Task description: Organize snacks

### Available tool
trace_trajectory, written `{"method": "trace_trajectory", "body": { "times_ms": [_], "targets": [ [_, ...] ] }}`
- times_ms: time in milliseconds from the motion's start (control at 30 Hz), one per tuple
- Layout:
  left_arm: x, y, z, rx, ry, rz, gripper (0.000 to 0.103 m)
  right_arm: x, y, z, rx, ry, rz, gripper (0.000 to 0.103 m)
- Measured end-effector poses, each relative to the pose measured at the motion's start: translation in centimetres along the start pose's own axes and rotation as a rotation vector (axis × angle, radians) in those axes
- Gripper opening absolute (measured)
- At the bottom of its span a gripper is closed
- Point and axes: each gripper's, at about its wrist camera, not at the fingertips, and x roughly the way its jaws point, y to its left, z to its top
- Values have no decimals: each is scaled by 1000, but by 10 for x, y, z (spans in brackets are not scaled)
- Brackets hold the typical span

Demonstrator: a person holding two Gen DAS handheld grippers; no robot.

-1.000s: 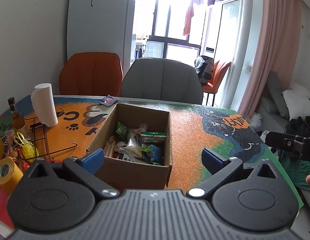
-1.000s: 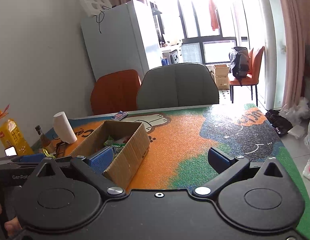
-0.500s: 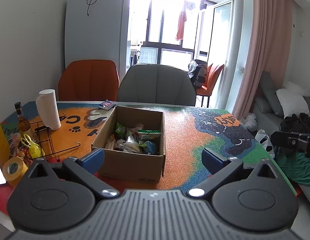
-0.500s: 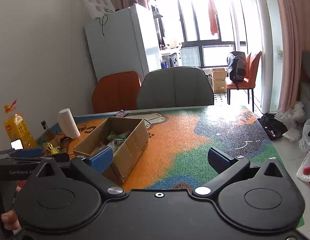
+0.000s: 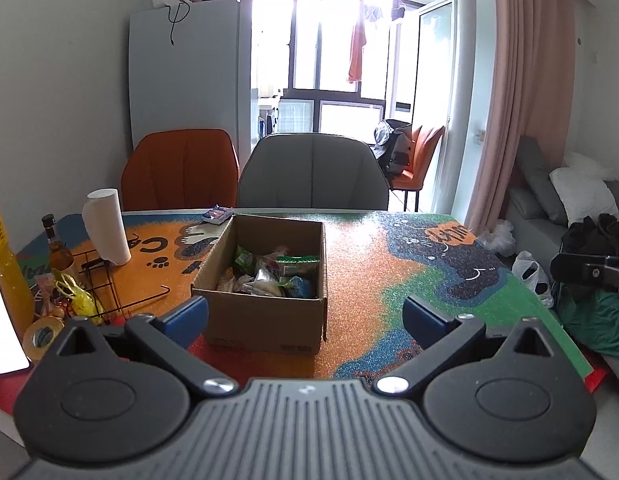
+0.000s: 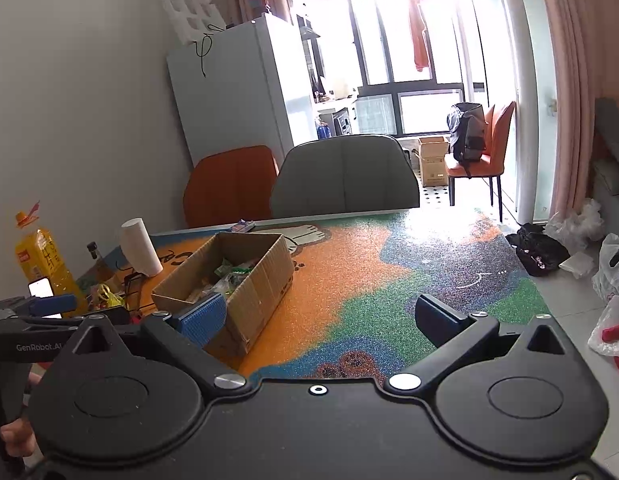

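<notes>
In the left wrist view, the wire rack (image 5: pixel 105 280) sits at nine o'clock beside the paper towel roll (image 5: pixel 106 231), and the cardboard box (image 5: pixel 265 312) of snacks (image 5: pixel 269 274) stands dead ahead at twelve. The left gripper (image 5: pixel 305 316) hangs back from it, jaws spread wide and holding nothing. The right gripper (image 6: pixel 319 318), equally agape and empty, has the box at ten o'clock; a good reach would, I judge, drop over the open top and pinch one packet.

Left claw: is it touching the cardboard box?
Apart. The right wrist view shows the left claw held off to the box's left, with table clutter visible between them; its fingers are open and empty.
</notes>
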Motion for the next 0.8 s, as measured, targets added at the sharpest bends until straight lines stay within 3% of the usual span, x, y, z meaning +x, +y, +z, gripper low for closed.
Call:
{"method": "trace_trajectory", "body": {
  "times_ms": [800],
  "targets": [
    [-7, 4, 2, -7, 12, 4, 103, -4, 2, -2, -15, 48, -6, 103]
  ]
}}
